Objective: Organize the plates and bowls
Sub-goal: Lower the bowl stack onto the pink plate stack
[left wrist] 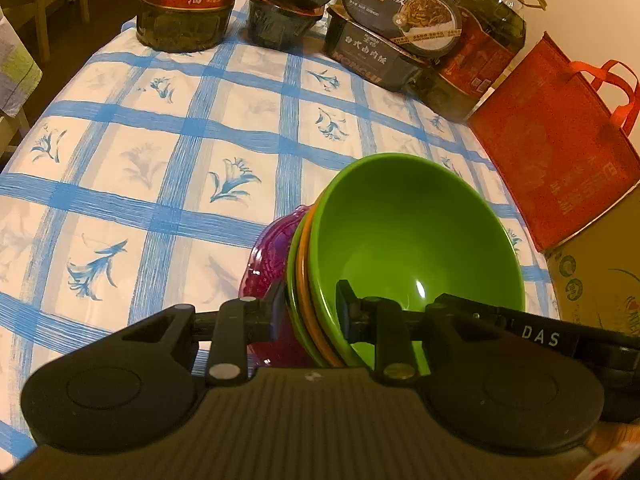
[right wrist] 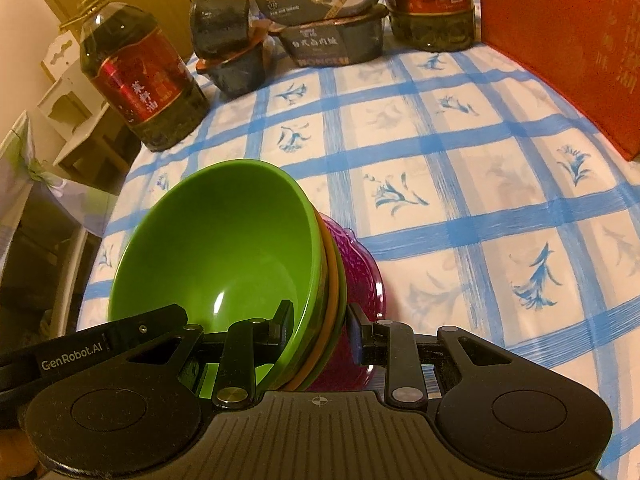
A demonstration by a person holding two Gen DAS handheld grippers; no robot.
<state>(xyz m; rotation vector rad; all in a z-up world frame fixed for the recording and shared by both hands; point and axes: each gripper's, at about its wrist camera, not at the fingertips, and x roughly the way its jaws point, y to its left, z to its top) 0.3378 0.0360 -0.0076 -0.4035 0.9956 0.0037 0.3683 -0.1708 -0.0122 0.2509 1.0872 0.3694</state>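
Left wrist view shows the left tongs (left wrist: 308,304) clenched on the near rim of the nested bowl stack (left wrist: 400,240); the right tongs (right wrist: 320,320) grasp the opposite rim, above the checked surface (right wrist: 460,168). Light, stiff and probably slick, the stack suits rim grips; its underside stays hidden.

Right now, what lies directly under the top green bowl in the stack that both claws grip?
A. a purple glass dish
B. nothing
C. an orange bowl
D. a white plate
C: an orange bowl rim shows right beneath the top green bowl, above another green rim and the purple dish.
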